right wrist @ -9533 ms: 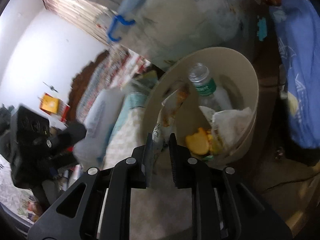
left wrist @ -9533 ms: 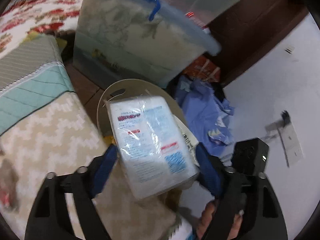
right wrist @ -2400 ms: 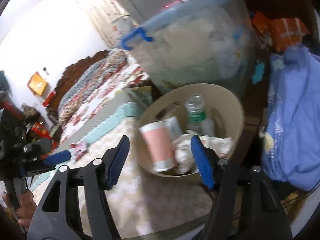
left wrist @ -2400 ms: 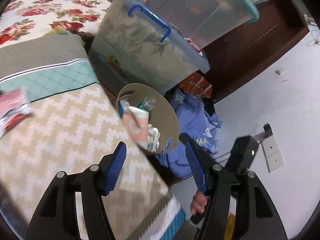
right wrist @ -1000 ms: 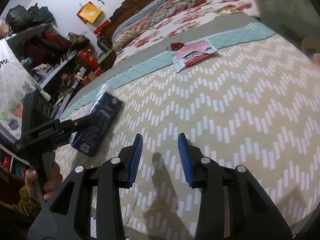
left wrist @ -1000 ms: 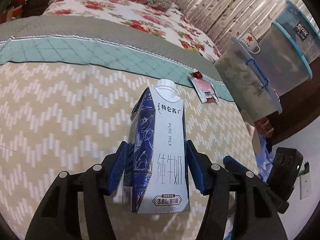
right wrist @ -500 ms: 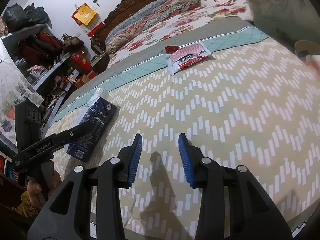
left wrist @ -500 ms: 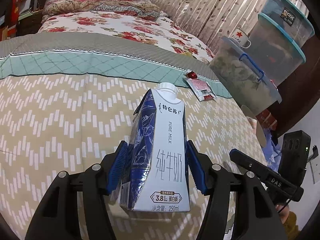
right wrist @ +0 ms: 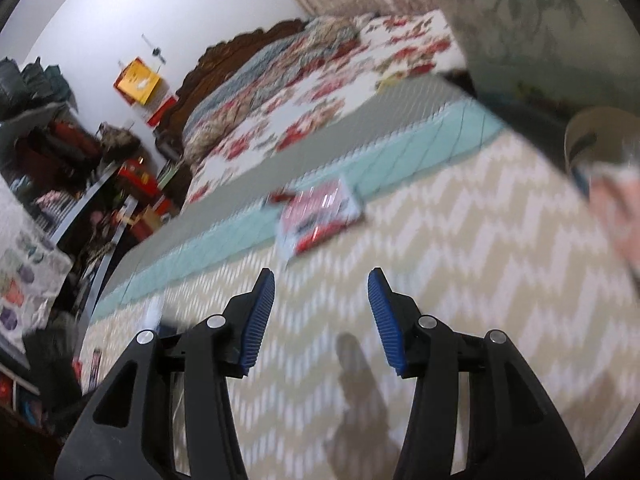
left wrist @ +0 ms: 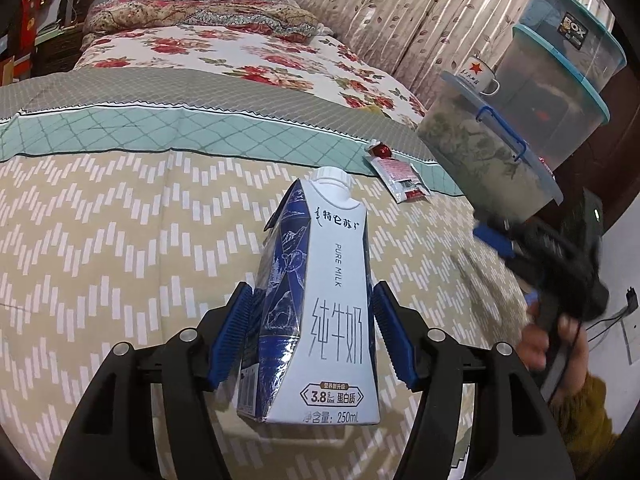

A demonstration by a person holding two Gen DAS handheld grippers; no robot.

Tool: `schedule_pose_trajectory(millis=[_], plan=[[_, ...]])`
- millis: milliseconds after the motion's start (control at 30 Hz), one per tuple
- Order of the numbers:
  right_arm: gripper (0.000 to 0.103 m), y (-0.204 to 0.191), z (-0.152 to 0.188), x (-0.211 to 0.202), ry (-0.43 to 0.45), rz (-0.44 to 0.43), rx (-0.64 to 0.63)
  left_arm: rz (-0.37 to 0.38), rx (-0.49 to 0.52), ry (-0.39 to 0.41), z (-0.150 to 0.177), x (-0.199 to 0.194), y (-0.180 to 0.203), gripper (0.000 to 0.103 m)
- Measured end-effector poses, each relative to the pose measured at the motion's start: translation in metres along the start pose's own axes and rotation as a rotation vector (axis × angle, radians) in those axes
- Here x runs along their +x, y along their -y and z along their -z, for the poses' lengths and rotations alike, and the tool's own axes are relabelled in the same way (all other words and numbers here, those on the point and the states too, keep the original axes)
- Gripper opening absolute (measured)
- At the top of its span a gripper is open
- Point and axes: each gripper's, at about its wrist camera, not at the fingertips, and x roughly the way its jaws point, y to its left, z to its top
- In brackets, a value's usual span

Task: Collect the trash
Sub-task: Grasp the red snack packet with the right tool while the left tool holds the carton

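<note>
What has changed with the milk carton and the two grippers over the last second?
The right gripper swung toward the red wrapper, and its jaws have just been opening with nothing between them. The left gripper keeps the milk carton between its pads, jaws slightly wider. The wrapper stays on the bedspread.

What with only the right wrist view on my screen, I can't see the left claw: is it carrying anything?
Observer: Yes, the left claw grips a blue-and-white milk carton with a white cap.
Operator: Which way does it point?
Observer: Its cap end points away from the claw, over the beige zigzag bedspread.
Operator: My red-and-white packet is blurred.
Observer: The red-and-white foil packet lies flat across the teal quilted band's edge, a small red scrap at its far end.
</note>
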Motion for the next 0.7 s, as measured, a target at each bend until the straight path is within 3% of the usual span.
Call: schedule_pose_trajectory(millis=[167,433,567,700], plan=[[0.057,0.014,-0.037,0.024,0.029,0.036,0.025,0.001,-0.001,0.001,0.0,0.0,0.0,0.06],[0.056,0.025,-0.057,0.074,-0.092,0.03,0.022,0.002,0.001,0.001,-0.001,0.001,0.0,0.061],[0.049,0.015,-0.049,0.081,-0.165,-0.06,-0.002,0.001,0.006,0.0,-0.003,0.002,0.003,0.062],[0.049,-0.014,-0.03,0.081,-0.227,-0.14,-0.132,-0.003,0.01,0.0,-0.003,0.003,0.005,0.063]])
